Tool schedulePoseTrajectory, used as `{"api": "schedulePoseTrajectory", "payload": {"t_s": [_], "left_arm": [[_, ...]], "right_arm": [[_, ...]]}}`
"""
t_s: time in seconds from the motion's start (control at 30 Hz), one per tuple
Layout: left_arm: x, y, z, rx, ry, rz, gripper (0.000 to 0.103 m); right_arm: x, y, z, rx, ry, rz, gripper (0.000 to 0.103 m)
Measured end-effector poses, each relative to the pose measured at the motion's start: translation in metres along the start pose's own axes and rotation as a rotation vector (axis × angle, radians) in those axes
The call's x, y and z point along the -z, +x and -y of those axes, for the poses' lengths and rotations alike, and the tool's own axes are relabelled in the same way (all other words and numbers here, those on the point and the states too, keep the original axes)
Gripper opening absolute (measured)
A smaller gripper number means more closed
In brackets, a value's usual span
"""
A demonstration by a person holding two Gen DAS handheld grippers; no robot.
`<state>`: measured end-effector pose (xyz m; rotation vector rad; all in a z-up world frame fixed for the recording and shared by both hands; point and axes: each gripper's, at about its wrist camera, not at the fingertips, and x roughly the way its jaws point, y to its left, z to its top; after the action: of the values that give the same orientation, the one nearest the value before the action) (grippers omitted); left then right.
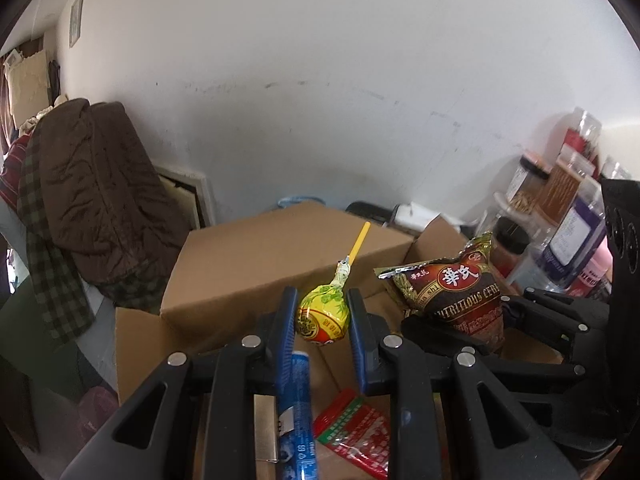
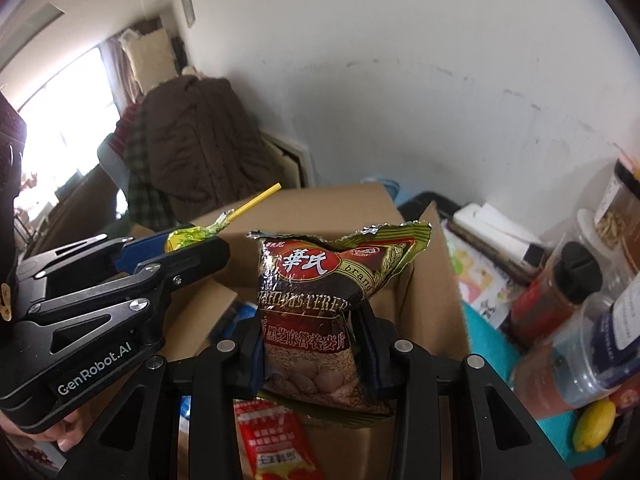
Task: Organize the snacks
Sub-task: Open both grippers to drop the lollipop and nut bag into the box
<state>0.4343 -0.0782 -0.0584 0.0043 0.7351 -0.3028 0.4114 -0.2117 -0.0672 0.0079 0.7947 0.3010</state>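
Note:
My left gripper (image 1: 322, 322) is shut on a yellow-wrapped lollipop (image 1: 323, 316) with a yellow stick pointing up, held above an open cardboard box (image 1: 136, 344). It also shows in the right wrist view (image 2: 188, 238). My right gripper (image 2: 310, 346) is shut on a brown cereal packet (image 2: 320, 300) with a torn top, held upright over the same box (image 2: 444, 280); the packet also shows in the left wrist view (image 1: 452, 292). A red snack packet (image 1: 356, 432) and a blue wrapper (image 1: 298, 408) lie inside the box.
A raised cardboard flap (image 1: 280, 256) stands behind the grippers. Jars and bottles (image 2: 580, 312) crowd the right side, with a yellow lemon-like item (image 2: 594, 424). A brown jacket (image 1: 100, 192) hangs over a chair at left. A white wall is behind.

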Motion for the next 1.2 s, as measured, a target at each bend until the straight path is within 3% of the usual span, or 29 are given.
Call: {"api": "schedulePoseTrajectory", "payload": {"t_s": [0.7,1.03,1.2], "left_arm": [[0.015,0.051,-0.008,-0.05,-0.008,-0.244,0.024],[0.018,0.052,-0.009,-0.123,-0.003,-0.267,0.025],[0.021,0.048,-0.011,-0.13,-0.019,-0.272,0.025]], "right_arm": [[0.007,0.036,-0.001,0.128,-0.035,-0.125,0.04],[0.008,0.042,-0.008,0.171,-0.074,-0.155,0.046],[0.01,0.038,-0.01,0.193,-0.073,-0.152,0.057]]}}
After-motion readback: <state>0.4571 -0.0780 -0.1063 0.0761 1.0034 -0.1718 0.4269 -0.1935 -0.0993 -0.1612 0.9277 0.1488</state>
